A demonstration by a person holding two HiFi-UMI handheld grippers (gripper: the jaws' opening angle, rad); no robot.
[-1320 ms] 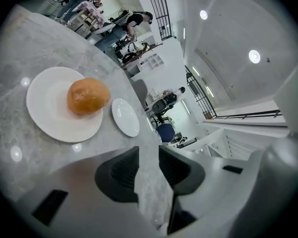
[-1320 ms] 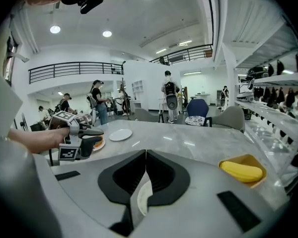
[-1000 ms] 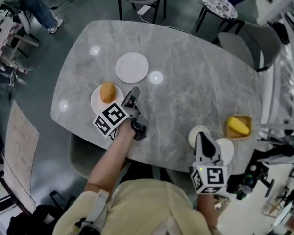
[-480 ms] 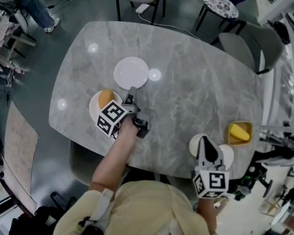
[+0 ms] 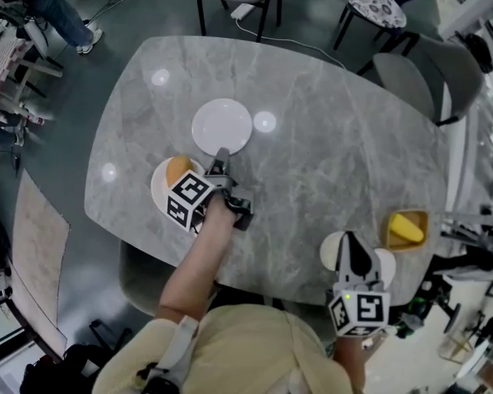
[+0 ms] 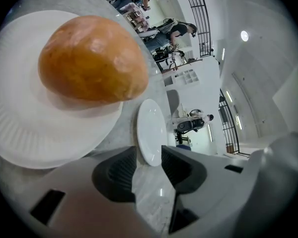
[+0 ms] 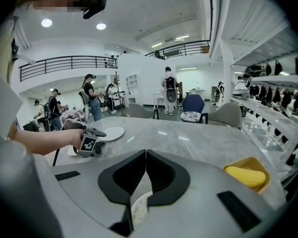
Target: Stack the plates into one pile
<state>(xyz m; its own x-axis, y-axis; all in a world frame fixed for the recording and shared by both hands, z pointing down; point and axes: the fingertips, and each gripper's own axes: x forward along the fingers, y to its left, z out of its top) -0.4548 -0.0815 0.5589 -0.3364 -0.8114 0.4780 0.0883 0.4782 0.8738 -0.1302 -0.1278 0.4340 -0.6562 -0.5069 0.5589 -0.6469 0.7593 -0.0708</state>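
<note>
The table [image 5: 329, 138] carries four plates, well apart in two groups. An empty plate [image 5: 222, 126] lies mid-table with the bun plate [image 5: 158, 189] just nearer the person. Two more plates [image 5: 330, 249] [image 5: 386, 263] sit at the near right edge.

The bun [image 5: 178, 169] takes up most of its plate, so that one probably belongs on top of the pile.

The left gripper [image 6: 149, 165] is low over the table beside the bun plate. Its jaws stand moderately apart with nothing between them, and the empty plate shows straight ahead through the gap.

The right gripper [image 7: 146, 153] hangs over the edge plates with its jaws closed tip to tip. A plate rim shows below them, but I see nothing pinched.

The step in hand looks like the reach for the empty plate – no plate is stacked yet. The next move calls for easing forward and low until the near rim sits between the jaws, then closing on it.
</note>
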